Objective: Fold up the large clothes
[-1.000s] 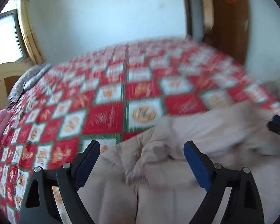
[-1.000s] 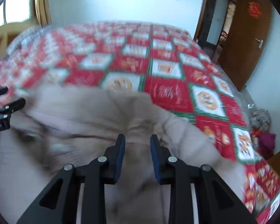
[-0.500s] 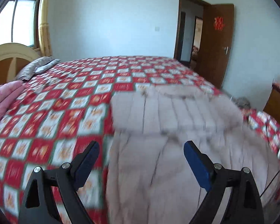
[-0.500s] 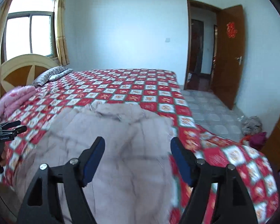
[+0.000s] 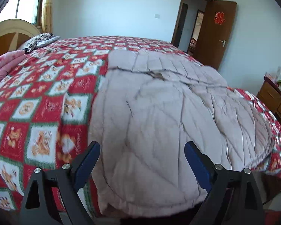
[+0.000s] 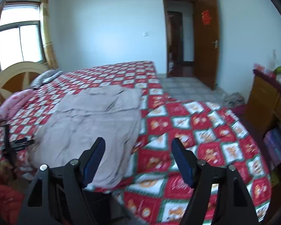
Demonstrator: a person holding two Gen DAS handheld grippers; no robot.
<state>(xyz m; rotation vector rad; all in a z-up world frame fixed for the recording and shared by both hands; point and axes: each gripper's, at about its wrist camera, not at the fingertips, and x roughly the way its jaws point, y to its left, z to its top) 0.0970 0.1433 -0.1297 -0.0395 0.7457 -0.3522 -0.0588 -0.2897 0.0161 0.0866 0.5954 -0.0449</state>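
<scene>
A large pale beige quilted coat (image 5: pixel 159 112) lies spread flat on the bed's red patterned bedspread (image 5: pixel 46 97), its near end hanging over the bed's front edge. My left gripper (image 5: pixel 142 146) hovers open above that near end with nothing between its fingers. In the right wrist view the coat (image 6: pixel 95 120) lies left of centre. My right gripper (image 6: pixel 138 141) is open and empty over the coat's right edge and the bedspread (image 6: pixel 196 131). The left gripper's black frame (image 6: pixel 18 142) shows at the coat's left side.
A pink folded quilt (image 5: pixel 3 65) and a striped pillow (image 5: pixel 39 41) lie by the wooden headboard (image 5: pixel 11 35). A brown door (image 6: pixel 206 37) stands open at the back. A wooden cabinet (image 6: pixel 266 97) flanks the bed on the right, with a heap of clothes (image 6: pixel 234 99) on the tiled floor.
Both grippers have pulled back from the coat toward the bed's near edge. The right jaws, nearly shut at the fabric before, now stand open. The coat has settled flat.
</scene>
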